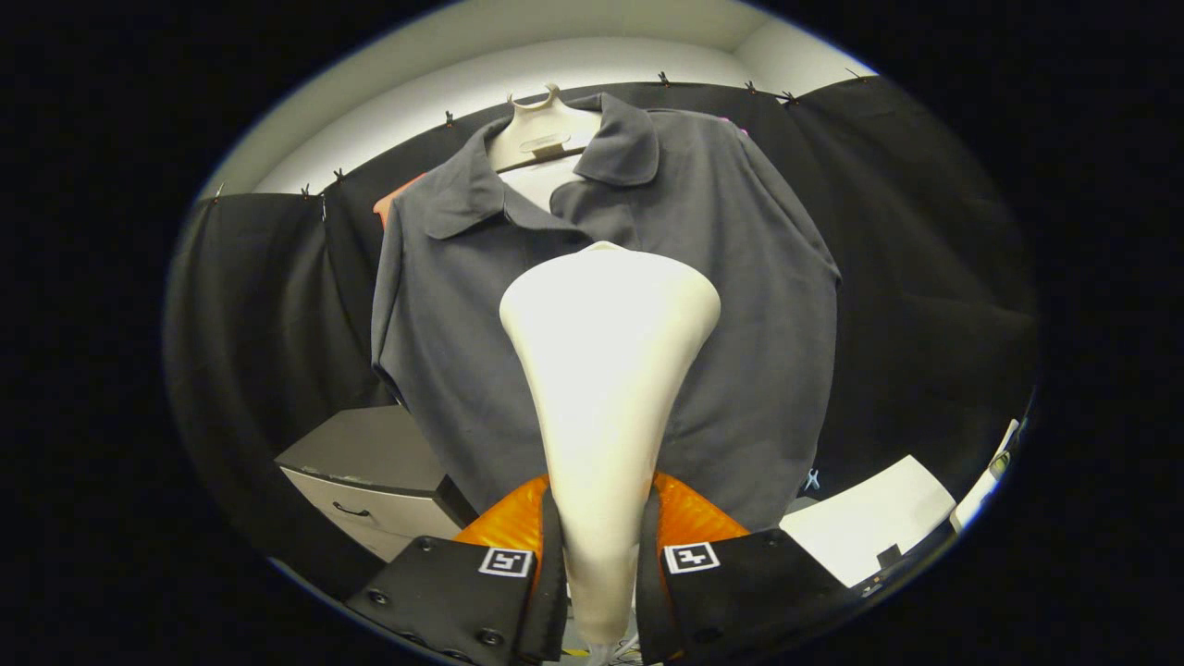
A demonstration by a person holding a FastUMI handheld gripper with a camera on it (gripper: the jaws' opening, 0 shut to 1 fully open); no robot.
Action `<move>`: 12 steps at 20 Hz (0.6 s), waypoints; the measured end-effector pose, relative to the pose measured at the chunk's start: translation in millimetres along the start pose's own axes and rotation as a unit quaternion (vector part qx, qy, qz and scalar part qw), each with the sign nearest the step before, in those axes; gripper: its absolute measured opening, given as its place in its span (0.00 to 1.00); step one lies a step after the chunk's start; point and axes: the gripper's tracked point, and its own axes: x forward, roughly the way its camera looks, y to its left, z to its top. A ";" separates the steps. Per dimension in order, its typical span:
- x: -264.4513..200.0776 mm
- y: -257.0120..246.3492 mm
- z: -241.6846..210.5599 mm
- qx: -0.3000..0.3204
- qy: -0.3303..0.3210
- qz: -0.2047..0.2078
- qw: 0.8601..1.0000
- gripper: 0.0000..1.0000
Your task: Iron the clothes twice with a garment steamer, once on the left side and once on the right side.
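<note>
Black cloth [925, 277] hangs as the booth's back wall, clipped along its top edge beneath a pale wall [555, 65], well beyond the fingers. Against that cloth, straight ahead of the gripper [601, 564], a dark grey polo shirt [749, 305] hangs on a pale hanger [541, 125], its collar spread open and its short sleeves falling to either side.

The gripper's two fingers [462, 592] stand only narrowly apart, and both press on the slim cream handle of the garment steamer [606, 370], one on each flank of it. The handle rises upright from between them and widens into a broad rounded head, which sits in front of the shirt's chest, just under the placket. Whether the head touches the fabric cannot be told from this view. Each finger carries a small square marker [506, 561] on its upper face, close beside the handle.

Off to the left of the fingers and below the shirt's hem stands a grey cabinet [370, 462] with a drawer handle on its front. To the right of the fingers, low down, lies a white flat surface [869, 518].
</note>
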 end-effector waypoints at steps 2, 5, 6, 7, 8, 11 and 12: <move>0.2 -5.2 20.9 -0.004 -0.012 0.000 1.000 0.38; -0.6 -17.3 45.6 -0.002 -0.031 -0.001 1.000 0.38; -0.9 -22.1 54.0 -0.003 -0.035 -0.003 0.999 0.38; 0.3 -26.6 59.7 -0.005 -0.040 -0.005 0.999 0.38; 2.6 -29.5 66.1 -0.006 -0.044 -0.007 0.999 0.38; 9.7 -38.6 83.7 -0.012 -0.055 -0.013 0.998 0.38; 12.9 -40.9 89.3 -0.014 -0.057 -0.015 0.998 0.38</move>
